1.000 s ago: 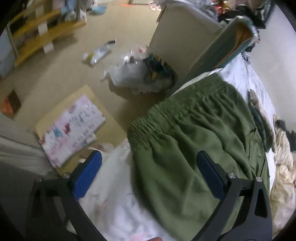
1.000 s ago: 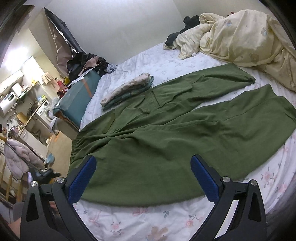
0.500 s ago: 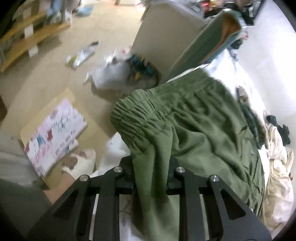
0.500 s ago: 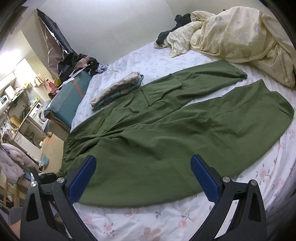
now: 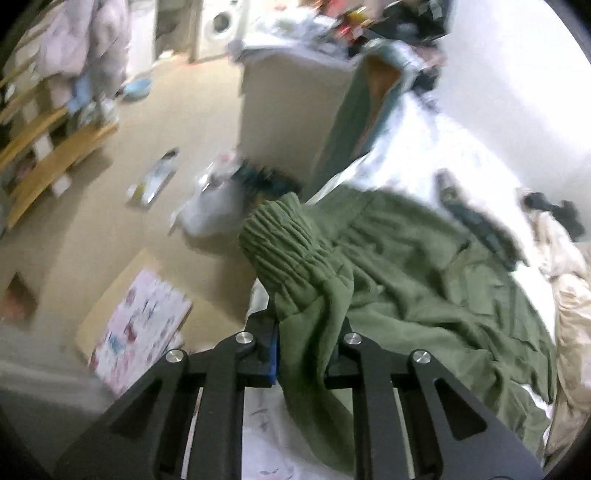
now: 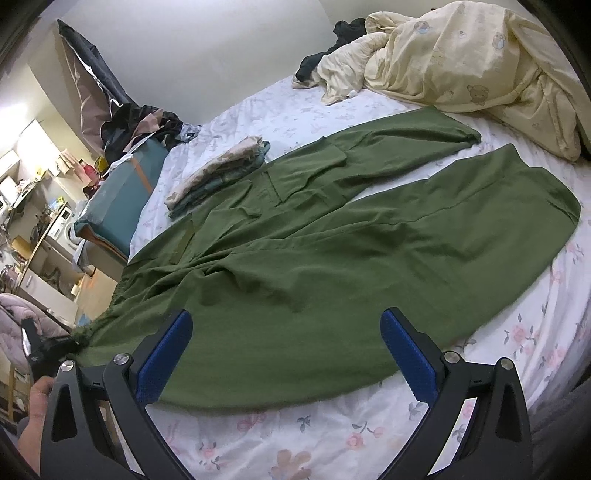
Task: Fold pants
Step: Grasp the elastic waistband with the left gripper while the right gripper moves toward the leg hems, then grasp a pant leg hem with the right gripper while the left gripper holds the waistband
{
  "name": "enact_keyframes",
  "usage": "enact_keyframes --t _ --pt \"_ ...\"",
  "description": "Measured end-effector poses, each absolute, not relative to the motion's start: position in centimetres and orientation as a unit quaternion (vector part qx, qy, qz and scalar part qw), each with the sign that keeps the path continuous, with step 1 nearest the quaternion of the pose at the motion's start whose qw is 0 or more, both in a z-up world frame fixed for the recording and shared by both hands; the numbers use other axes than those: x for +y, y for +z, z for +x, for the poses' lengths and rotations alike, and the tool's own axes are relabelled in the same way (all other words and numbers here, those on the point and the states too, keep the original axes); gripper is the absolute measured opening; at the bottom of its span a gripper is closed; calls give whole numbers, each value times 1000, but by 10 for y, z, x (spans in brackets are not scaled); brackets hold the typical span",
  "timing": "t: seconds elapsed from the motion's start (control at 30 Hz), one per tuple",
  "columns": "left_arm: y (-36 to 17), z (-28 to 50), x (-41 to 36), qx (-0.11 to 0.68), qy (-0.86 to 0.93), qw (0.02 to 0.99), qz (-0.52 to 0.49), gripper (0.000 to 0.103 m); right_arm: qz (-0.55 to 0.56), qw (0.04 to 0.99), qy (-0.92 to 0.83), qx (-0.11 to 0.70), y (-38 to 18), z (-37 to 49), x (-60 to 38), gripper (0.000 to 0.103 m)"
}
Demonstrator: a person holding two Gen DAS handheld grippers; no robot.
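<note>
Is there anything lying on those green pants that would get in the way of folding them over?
Nothing visible lies on the green pants. A small pile of folded clothes lies right at their far edge, apparently just off the cloth, and the yellow blanket lies past the leg ends. The left hand-held gripper has just closed on the waistband; the right hand-held gripper is open.

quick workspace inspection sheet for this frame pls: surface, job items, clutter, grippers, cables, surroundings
Surface: bed with floral sheet.
Job's things: green pants spread flat, both legs apart; waistband corner lifted.
Clutter: folded clothes stack touching the pants; cream duvet bunched beyond the leg ends.
Grippers: left hand-held gripper has just closed, shut on the pants by the waistband; right hand-held gripper open above the near pant edge.
Cables: nothing seen.
Surroundings: littered floor, washing machine.
</note>
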State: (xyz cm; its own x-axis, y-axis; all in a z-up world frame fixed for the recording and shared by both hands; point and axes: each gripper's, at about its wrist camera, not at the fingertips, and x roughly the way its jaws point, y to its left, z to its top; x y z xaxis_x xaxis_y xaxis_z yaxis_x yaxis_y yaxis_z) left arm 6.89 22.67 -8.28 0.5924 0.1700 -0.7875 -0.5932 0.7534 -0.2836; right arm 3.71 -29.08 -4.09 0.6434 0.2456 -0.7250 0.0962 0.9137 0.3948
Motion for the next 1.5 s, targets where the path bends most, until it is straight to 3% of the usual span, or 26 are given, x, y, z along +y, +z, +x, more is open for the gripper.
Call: enact_keyframes --t 0.13,0.23,0.4,0.57,0.7,0.83,1.03,1.1,1.27,1.33,1.4,1.43,1.47,1.5 --pt "-54 67 211 372 197 876 -238 12 205 880 42 426 -45 38 -292 103" --pt "-54 71 209 399 210 866 -216 12 225 865 43 446 -58 42 -297 103" --pt "-85 73 211 453 243 830 -216 12 356 760 80 538 -123 38 -298 103" --pt "-102 73 214 469 264 813 -224 12 439 701 12 562 -185 25 -301 103" --pt "-106 78 212 472 268 812 -214 12 502 702 -67 501 -205 33 -345 103" --pt "-105 81 211 472 268 815 -202 12 501 734 -149 433 -191 52 -404 103" --pt "-106 85 208 474 270 818 -181 12 560 709 -234 359 -186 60 -499 103" --pt "-106 86 208 474 270 820 -175 12 530 725 -268 349 -175 62 -515 97" --pt "-107 86 208 480 275 813 -183 12 535 693 -345 338 -179 61 -569 68" --pt "-109 87 208 481 276 812 -181 12 530 684 -369 339 -177 62 -585 64" --pt "-108 88 207 481 277 813 -177 12 520 681 -385 343 -173 67 -589 52" --pt "-108 88 207 481 277 813 -177 12 519 679 -388 345 -174 69 -592 40" --pt "-108 88 207 481 277 812 -178 12 517 675 -393 351 -174 68 -596 18" --pt "-108 88 207 481 277 813 -177 12 515 672 -397 356 -170 66 -595 8"
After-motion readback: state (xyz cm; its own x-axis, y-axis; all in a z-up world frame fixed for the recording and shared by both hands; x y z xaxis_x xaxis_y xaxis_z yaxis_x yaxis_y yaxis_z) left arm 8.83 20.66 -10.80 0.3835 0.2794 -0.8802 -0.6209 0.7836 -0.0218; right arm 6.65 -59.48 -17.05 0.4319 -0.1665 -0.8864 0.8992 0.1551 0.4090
